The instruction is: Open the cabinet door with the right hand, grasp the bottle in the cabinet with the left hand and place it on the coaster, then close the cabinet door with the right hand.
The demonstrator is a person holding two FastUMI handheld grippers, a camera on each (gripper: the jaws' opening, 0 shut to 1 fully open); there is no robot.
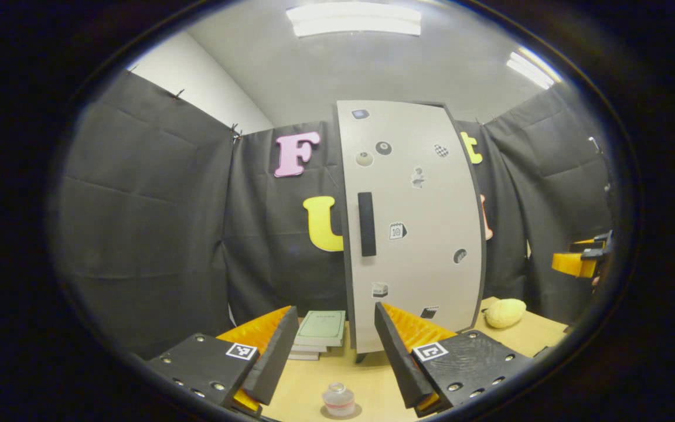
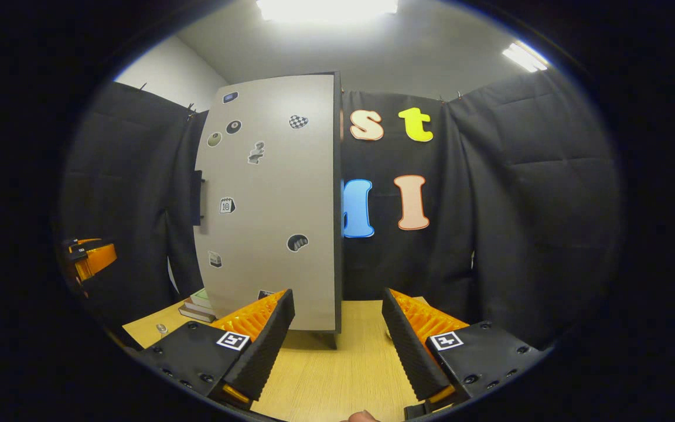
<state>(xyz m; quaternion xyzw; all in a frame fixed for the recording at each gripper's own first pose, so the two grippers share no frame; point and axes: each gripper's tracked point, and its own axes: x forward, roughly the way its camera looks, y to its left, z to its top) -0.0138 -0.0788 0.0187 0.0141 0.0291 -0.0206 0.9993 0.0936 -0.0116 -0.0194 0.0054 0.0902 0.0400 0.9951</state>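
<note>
My left gripper (image 1: 333,351) hangs wide open and empty at the bottom of the left gripper view, the bottle (image 1: 338,400) low between its fingers on the coaster (image 1: 354,413) (a dark rim under it). The cabinet door (image 1: 413,223) stands closed at centre. My right gripper (image 2: 337,346) gapes empty too.

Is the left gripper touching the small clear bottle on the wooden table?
Apart. The left gripper view shows the left gripper open, with bare table between its fingers and the bottle.
</note>
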